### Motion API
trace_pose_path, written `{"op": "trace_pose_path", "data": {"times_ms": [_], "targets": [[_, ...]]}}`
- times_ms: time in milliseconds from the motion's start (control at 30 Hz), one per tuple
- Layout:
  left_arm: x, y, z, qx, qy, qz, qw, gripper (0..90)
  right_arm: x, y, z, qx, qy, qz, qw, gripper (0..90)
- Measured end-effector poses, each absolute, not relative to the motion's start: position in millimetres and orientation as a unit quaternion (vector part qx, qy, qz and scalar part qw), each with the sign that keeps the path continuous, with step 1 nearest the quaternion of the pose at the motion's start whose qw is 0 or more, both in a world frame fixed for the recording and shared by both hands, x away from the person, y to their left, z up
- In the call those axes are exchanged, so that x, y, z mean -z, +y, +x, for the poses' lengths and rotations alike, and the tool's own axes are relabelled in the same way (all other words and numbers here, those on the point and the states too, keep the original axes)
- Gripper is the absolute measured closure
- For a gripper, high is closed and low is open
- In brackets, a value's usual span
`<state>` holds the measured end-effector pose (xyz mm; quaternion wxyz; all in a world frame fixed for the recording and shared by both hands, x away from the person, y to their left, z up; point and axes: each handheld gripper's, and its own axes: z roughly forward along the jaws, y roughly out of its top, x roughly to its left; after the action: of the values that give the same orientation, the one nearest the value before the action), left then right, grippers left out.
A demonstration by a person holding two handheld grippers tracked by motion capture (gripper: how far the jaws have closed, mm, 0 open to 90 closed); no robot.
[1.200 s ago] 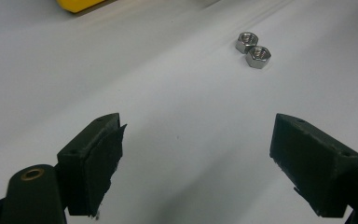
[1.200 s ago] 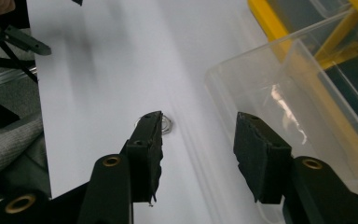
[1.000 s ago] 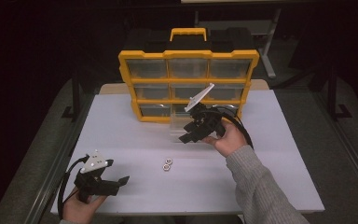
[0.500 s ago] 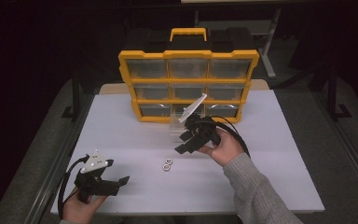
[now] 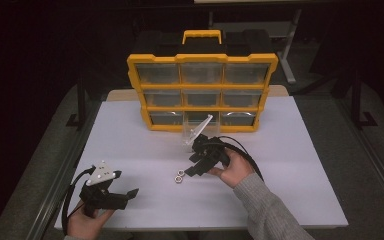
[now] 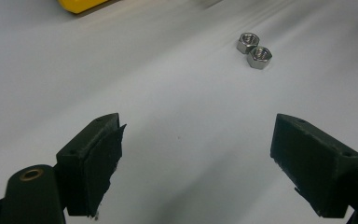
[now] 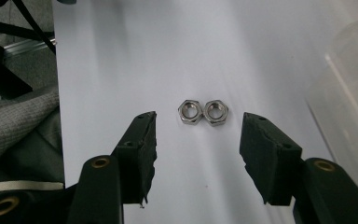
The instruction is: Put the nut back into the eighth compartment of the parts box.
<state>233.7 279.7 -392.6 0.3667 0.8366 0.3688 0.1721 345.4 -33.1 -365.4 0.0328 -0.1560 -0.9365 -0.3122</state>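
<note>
The right gripper (image 7: 196,140) hangs above the white table (image 5: 290,160) with its jaws apart and nothing between them, having just been opening. Two steel hex nuts (image 7: 203,112), touching side by side, lie just ahead of its tips. The left gripper (image 6: 196,154) is spread wide and empty; the nuts lie well ahead of it, to its right.

White table (image 5: 130,125) lit bright in the middle, everything around it sunk in darkness. Grey floor (image 5: 365,165) either side, and black metal frame legs (image 5: 81,100) behind.
</note>
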Motion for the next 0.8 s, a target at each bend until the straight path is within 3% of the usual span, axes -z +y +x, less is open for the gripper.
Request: {"op": "trace_pose_path", "data": {"times_ms": [300,800], "targets": [[393,279,234,-0.173,0.367,0.838,0.366,16.1,384,-20,343,0.298,-0.942,-0.150,0.039,45.0],[393,281,234,-0.172,0.365,0.840,0.362,16.1,418,1,339,0.266,-0.950,-0.146,0.071,53.5]]}}
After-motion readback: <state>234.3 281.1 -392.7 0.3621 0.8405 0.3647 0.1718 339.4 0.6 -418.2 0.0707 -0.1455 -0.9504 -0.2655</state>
